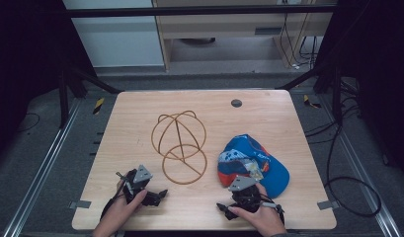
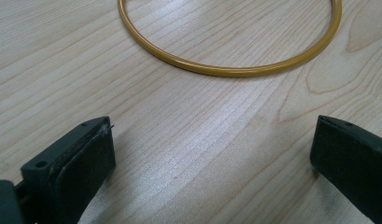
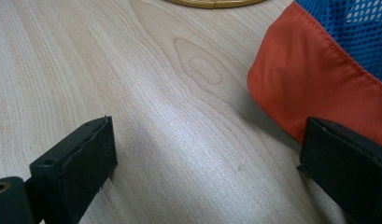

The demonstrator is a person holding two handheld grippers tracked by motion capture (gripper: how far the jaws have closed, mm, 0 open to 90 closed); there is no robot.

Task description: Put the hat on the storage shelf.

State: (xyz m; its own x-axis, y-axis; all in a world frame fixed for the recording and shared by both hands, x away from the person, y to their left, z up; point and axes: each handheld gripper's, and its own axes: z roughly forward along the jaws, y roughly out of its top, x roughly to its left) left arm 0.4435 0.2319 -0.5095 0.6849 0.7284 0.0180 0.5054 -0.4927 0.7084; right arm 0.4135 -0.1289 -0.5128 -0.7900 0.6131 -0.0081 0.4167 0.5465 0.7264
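Note:
A gold wire frame [image 1: 179, 129] made of a dome and a flat ring lies on the middle of the wooden table [image 1: 135, 111]. A blue mesh cap [image 1: 261, 168] with orange trim lies to its right. A hand holds my left gripper [image 1: 162, 193] near the front edge, open, its jaws wide apart over bare wood. In the left gripper view my left gripper [image 2: 214, 140] faces the ring [image 2: 226, 71] a short way ahead. My right gripper [image 1: 222, 207] is open too; in the right gripper view my right gripper [image 3: 209, 140] has one jaw beside the cap's orange brim [image 3: 319, 84], with nothing between the jaws.
A small dark round grommet [image 1: 236, 103] sits in the table near its far edge. Metal rails run along both sides of the table, and cables [image 1: 347, 197] lie on the floor to the right. Black frame struts stand behind the far corners.

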